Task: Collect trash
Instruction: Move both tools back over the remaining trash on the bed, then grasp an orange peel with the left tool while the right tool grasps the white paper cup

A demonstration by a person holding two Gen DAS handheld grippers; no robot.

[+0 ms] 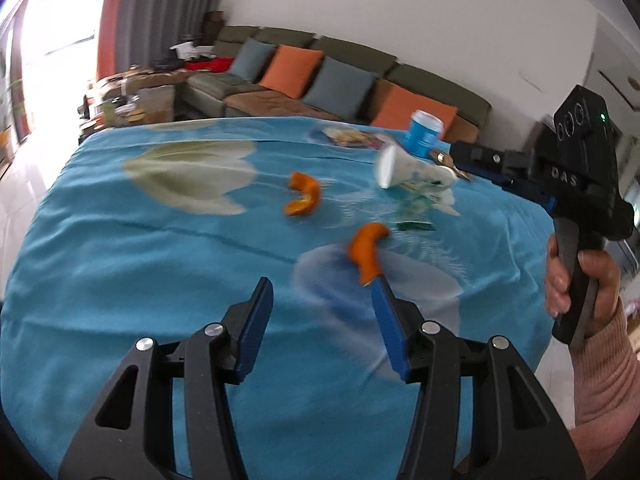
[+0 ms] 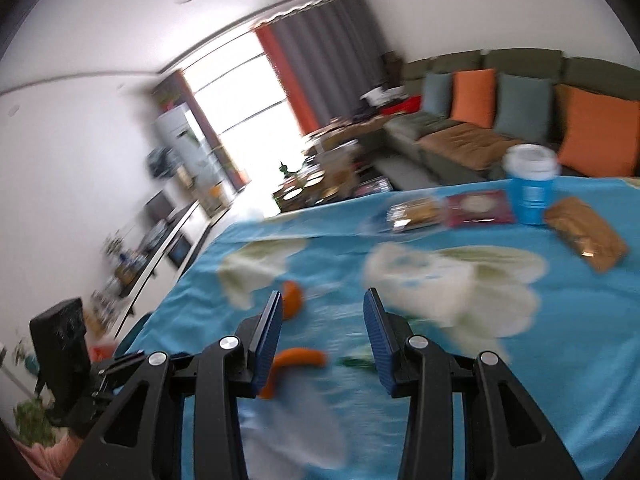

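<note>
On the blue cloth-covered table (image 1: pixel 120 248), nothing appears to have been collected yet: every scrap that can be seen is lying loose, and no bin or bag is shown in either view, so the task is judged to be at its start.

At the left, the left gripper (image 1: pixel 320 300) is held wide open above the near part of the cloth, with nothing between its ribbed blue pads. Just past its right fingertip, the near orange peel (image 1: pixel 366 250) is seen, a curled, matte strip; whether it is touched by the fingertip cannot be told through the blur. Farther off and slightly left, a second orange peel (image 1: pixel 304 198) is curled into a hook. To the right of these, a crumpled white wrapper (image 1: pixel 412 172) with a green print is lying on its side, thin and creased, with a small green scrap (image 1: pixel 414 226) near it. At the far edge, a blue cup (image 1: pixel 424 132) with a white lid is standing upright among flat snack packets (image 2: pixel 452 212).

At the right, the right gripper (image 2: pixel 324 316) is likewise spread wide and empty over the peels. The cloth itself is soft and wrinkled, printed with pale flowers.
</note>
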